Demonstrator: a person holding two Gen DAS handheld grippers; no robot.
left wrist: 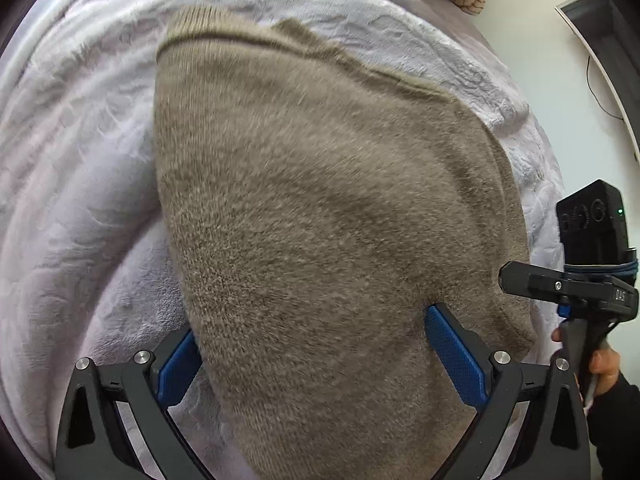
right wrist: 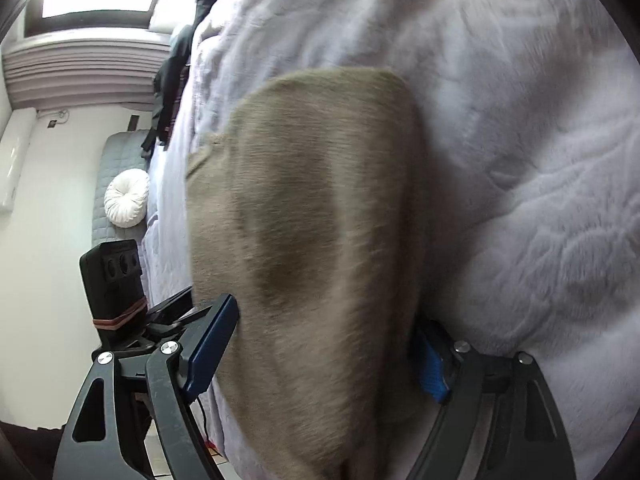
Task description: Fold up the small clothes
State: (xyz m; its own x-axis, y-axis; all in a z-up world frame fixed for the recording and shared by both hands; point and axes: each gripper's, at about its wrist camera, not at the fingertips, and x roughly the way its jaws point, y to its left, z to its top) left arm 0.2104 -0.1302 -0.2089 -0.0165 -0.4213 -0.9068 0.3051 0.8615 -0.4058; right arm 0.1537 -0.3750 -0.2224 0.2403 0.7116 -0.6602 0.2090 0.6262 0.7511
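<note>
Bed: covered by a pale lilac plush blanket (left wrist: 72,168), rumpled into soft ridges; it fills most of both views
Garment: a taupe knitted sweater (left wrist: 320,220) lies spread on the blanket, ribbed hem at the far edge; its near end drapes between the fingers of both tongs
Left tongs (left wrist: 312,344): jaws spread wide, blue pads either side of the sweater's near edge; not clamped
Right tongs (right wrist: 324,356): jaws likewise wide apart, the knit passing between them and hiding part of the right pad
Cushion: a round white pleated cushion (right wrist: 127,197) far left, beside the bed
</note>
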